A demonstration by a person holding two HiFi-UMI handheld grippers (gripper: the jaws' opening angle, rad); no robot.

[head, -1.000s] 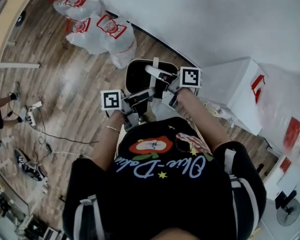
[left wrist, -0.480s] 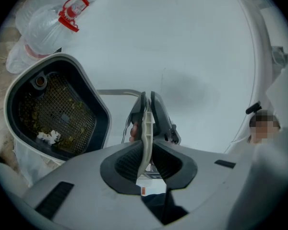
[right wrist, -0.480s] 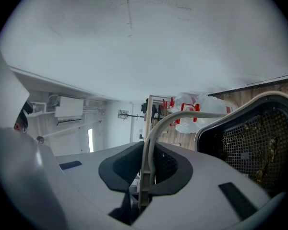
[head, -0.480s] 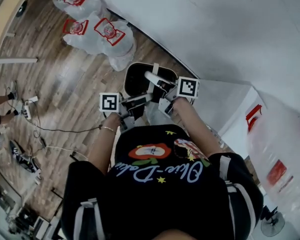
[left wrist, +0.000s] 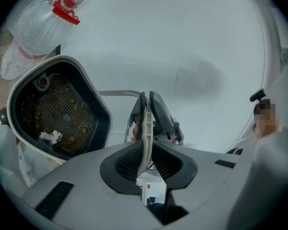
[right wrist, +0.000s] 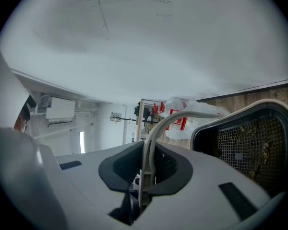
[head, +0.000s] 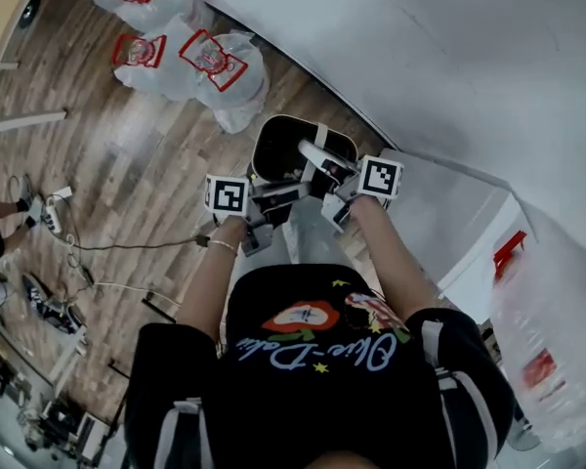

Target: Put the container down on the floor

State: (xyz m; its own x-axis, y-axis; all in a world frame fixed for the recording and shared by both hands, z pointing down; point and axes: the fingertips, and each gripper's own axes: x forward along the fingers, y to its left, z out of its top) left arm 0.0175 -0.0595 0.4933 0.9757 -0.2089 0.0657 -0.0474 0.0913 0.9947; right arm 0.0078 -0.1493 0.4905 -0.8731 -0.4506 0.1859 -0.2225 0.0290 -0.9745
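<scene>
Mesh-lined container [head: 291, 119] hangs by its white handle [left wrist: 145, 123] above the wooden floor [head: 146, 154], beside the wall. Left hand-held gripper [left wrist: 145, 150] and right hand-held gripper [right wrist: 148, 162] both clench that handle. Set-down and release apparently remain.

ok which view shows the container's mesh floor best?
Left gripper view: nearly all the mesh, with scraps on it. Right gripper view crops it at the frame edge; head view shows only the container's dark inside.
</scene>
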